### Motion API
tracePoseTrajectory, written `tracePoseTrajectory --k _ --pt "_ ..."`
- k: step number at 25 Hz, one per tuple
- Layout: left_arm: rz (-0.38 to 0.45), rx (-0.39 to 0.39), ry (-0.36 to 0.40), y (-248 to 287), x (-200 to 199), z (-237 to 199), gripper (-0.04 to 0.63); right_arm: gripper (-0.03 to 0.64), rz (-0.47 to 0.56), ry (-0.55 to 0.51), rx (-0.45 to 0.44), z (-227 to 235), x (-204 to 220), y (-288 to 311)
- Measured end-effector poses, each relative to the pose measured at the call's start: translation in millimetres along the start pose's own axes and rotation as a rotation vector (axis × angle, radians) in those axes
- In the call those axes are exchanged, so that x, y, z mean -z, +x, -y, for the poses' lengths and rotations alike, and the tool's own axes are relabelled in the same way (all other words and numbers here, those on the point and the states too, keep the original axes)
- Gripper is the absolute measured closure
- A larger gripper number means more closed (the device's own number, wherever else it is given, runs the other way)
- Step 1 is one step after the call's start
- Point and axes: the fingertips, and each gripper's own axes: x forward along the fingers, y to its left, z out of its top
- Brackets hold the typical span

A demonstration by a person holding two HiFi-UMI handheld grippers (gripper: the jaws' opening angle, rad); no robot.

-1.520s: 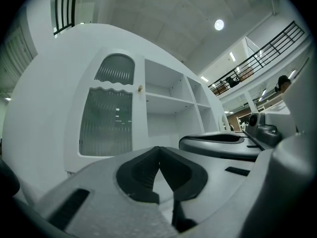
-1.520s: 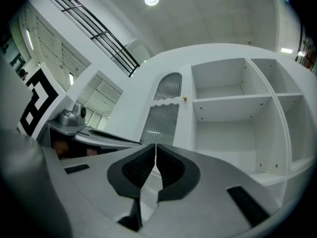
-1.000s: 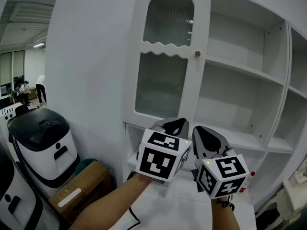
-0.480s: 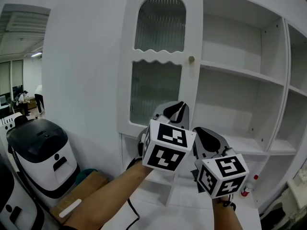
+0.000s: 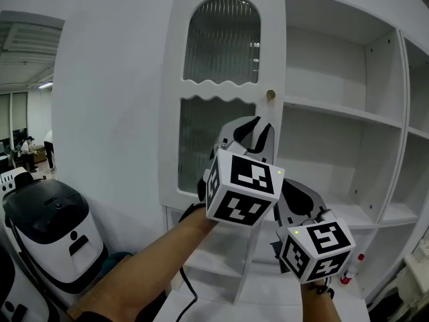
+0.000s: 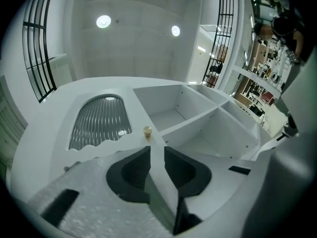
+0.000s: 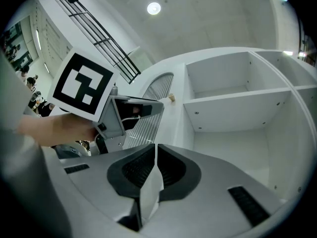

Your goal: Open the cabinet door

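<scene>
The cabinet door [image 5: 221,92] stands at the left of the white cabinet, a tall panel with an arched pane of ribbed glass above a second ribbed pane, and as far as I can see it sits closed against the frame. Its small brass knob [image 5: 270,94] is on the right edge, next to the open shelves [image 5: 335,113]. The left gripper [image 5: 253,131] is held up in front of the door and tilted upward, its black jaws a little apart with nothing between them. The tips are near the knob, just below and to the left of it, but not touching. The right gripper [image 7: 155,150] hangs lower and to the right, in front of the shelves, with its jaws pressed together on nothing. Its marker cube [image 5: 316,249] sits under the left one's cube [image 5: 242,188]. A black-and-white machine [image 5: 47,227] stands on the floor well off to the left.
</scene>
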Motion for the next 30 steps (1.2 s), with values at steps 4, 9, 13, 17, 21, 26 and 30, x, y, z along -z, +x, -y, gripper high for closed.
tracePoseTrajectory --k 4,9,13,17,21,26,30 --pt "0.015 0.017 0.041 18.7 -5.5 -5.9 0.508 0.595 0.01 -0.005 0.015 5.3 -1.2 9.1" --pt "0.071 -0.005 0.106 33.5 -18.4 -16.8 0.497 0.595 0.014 -0.012 0.024 7.8 -0.5 17.8" --pt "0.117 -0.019 0.178 44.0 -28.3 -16.7 0.488 0.595 0.005 -0.029 0.029 9.7 3.8 21.4" --pt "0.106 -0.021 0.21 56.7 -25.1 -17.7 0.488 0.595 0.006 -0.029 0.044 16.6 3.7 21.3" --pt "0.111 -0.043 0.252 60.2 -27.5 -19.2 0.488 0.595 0.015 -0.027 0.061 23.5 2.2 20.5" --pt "0.12 -0.052 0.276 63.1 -32.2 -20.9 0.5 0.595 0.016 0.0 0.063 27.1 5.3 19.6" --pt "0.115 -0.046 0.287 62.7 -33.0 -20.8 0.508 0.595 0.018 0.016 0.066 28.6 6.5 17.4"
